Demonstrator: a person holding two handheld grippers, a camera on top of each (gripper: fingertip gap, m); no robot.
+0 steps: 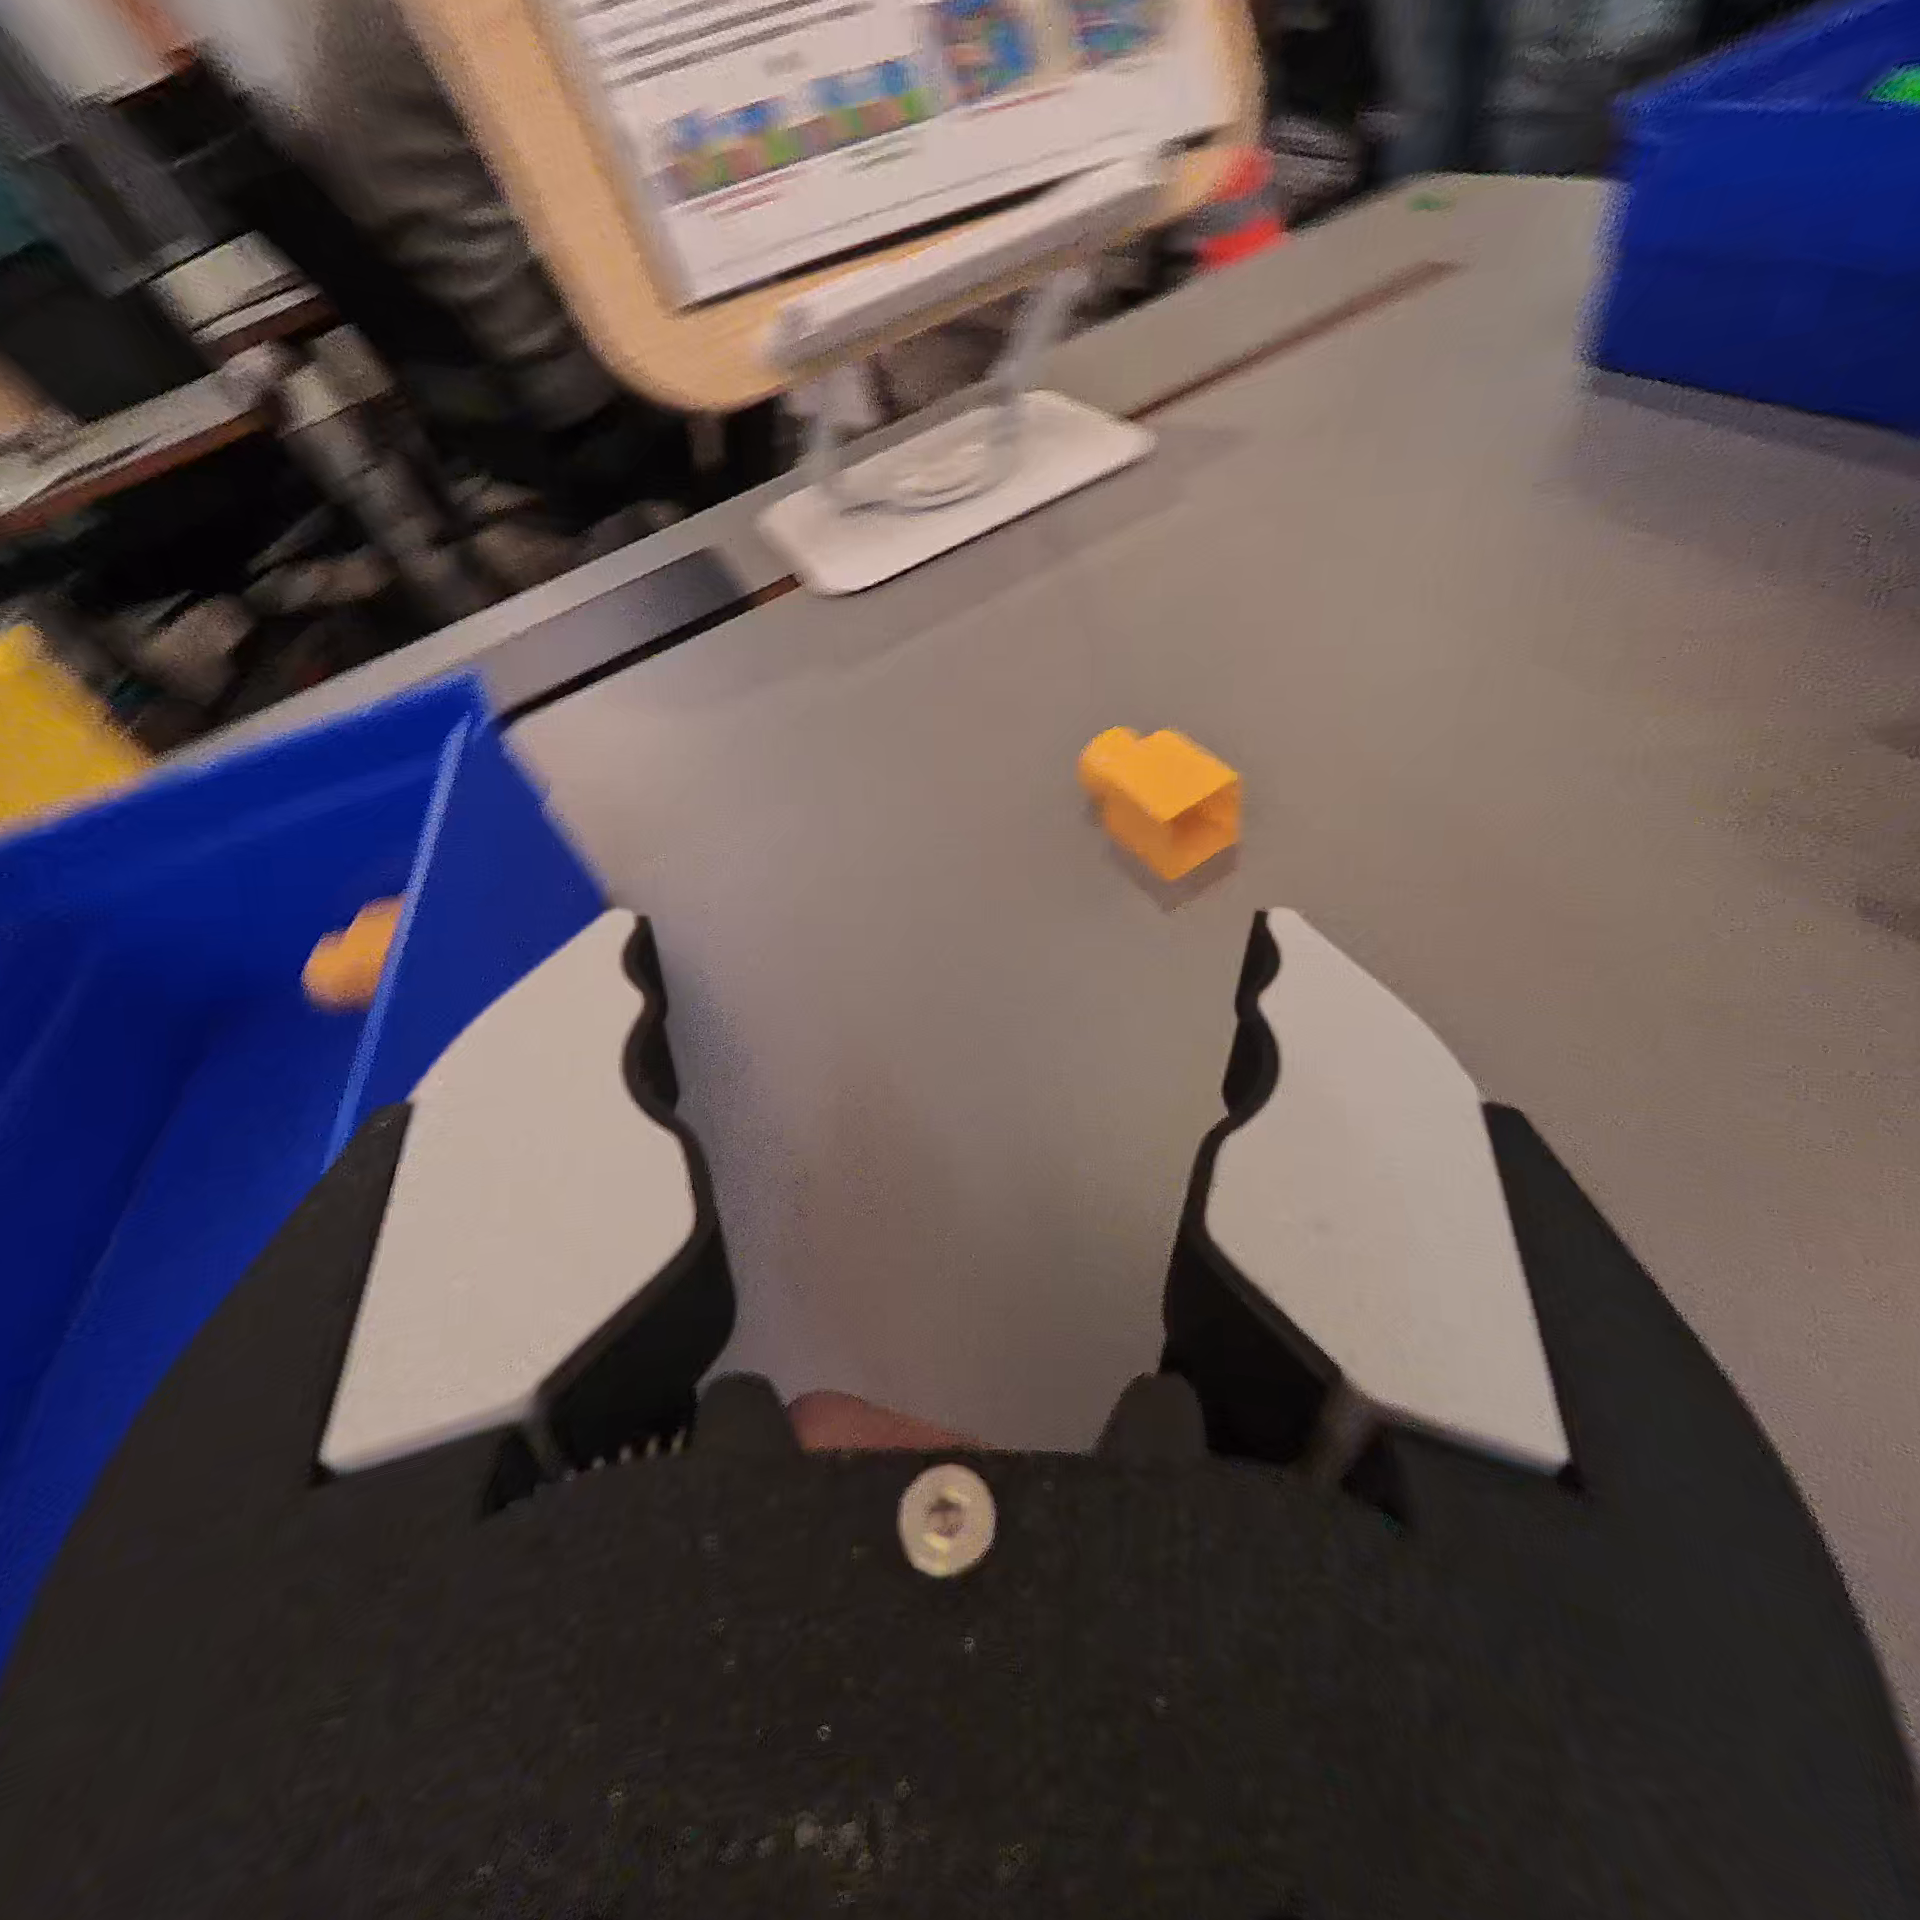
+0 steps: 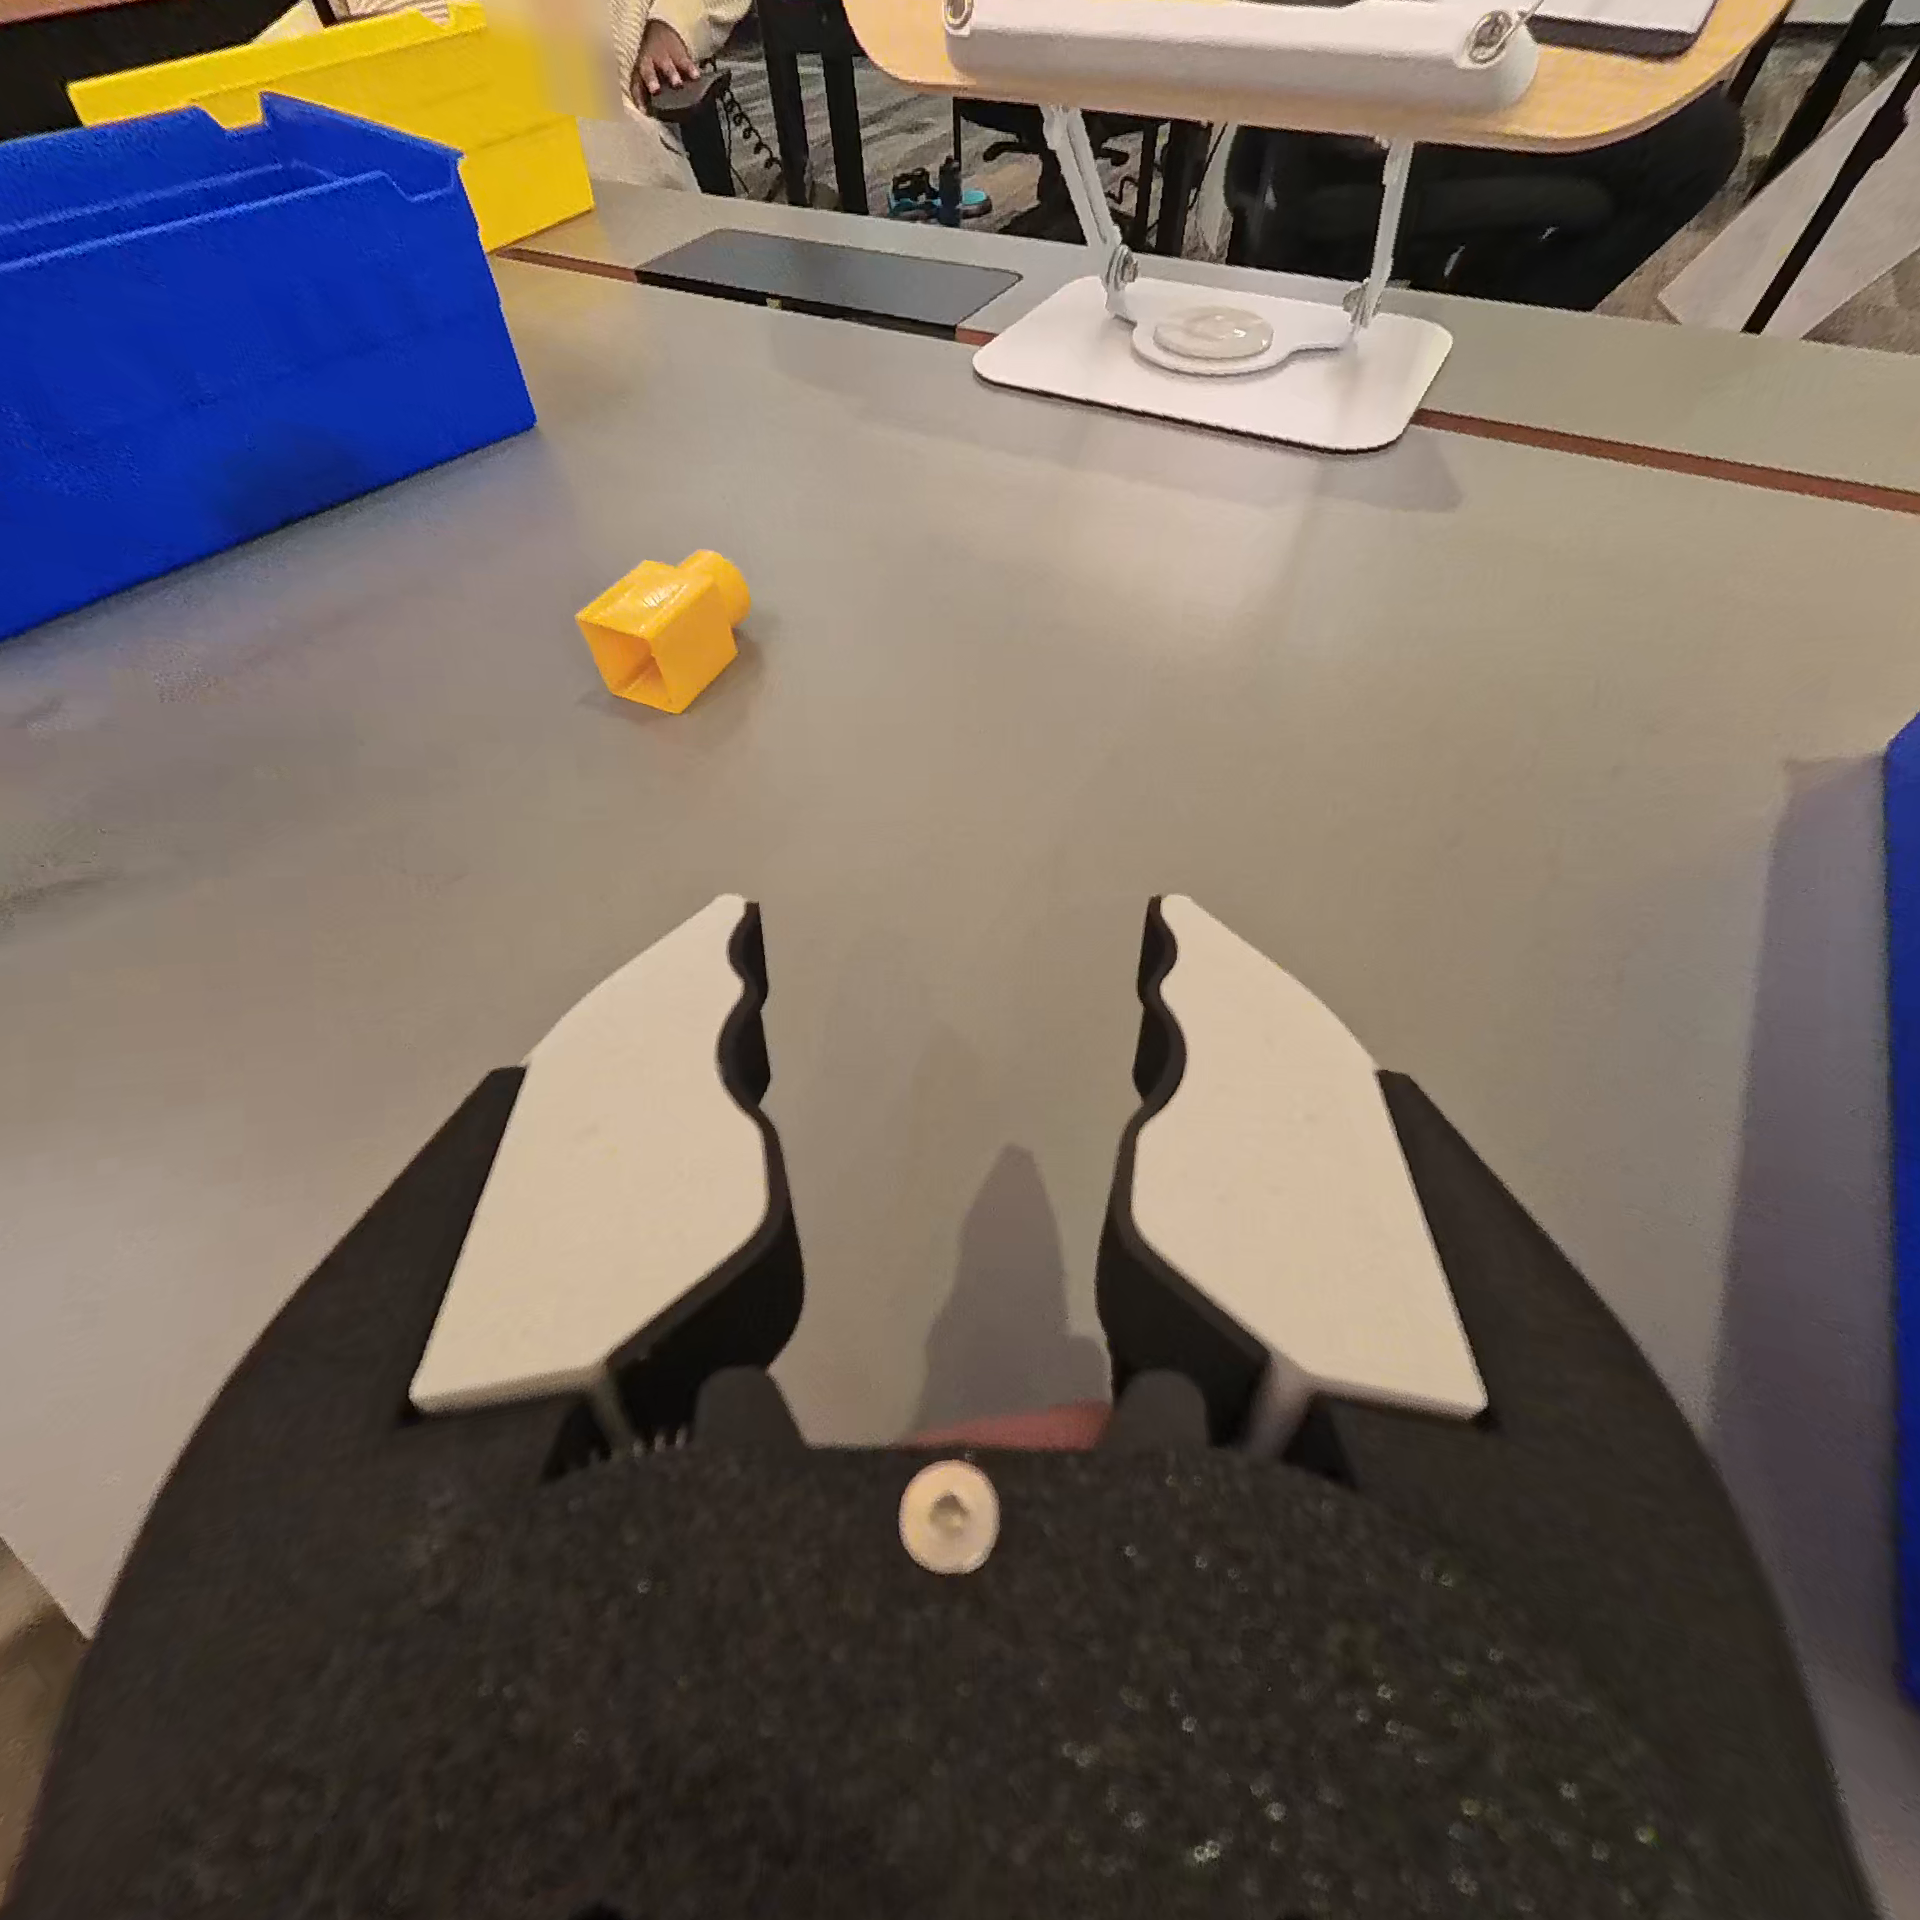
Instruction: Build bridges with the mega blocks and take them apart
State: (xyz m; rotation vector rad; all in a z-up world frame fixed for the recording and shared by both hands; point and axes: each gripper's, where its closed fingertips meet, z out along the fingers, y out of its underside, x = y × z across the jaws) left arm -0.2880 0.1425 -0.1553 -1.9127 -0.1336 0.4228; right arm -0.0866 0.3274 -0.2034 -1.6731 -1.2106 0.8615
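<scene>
A small orange single-stud block [image 1: 1164,800] lies on its side on the grey table, hollow end toward me; it also shows in the right wrist view [image 2: 663,634]. My left gripper [image 1: 945,925] is open and empty, just short of that block and a little left of it. A second orange block [image 1: 348,956] shows blurred inside the blue bin [image 1: 208,997] at my left. My right gripper [image 2: 951,909] is open and empty above bare table, with the block ahead and to its left.
A blue bin [image 2: 229,343] stands at the left with a yellow bin [image 2: 436,94] behind it. Another blue bin [image 1: 1766,229] stands at the far right, its edge also in the right wrist view [image 2: 1901,1143]. A white tablet stand [image 2: 1216,364] sits at the table's far edge. My left tips are roughly 15 centimeters from the small orange single-stud block [image 1: 1164,800].
</scene>
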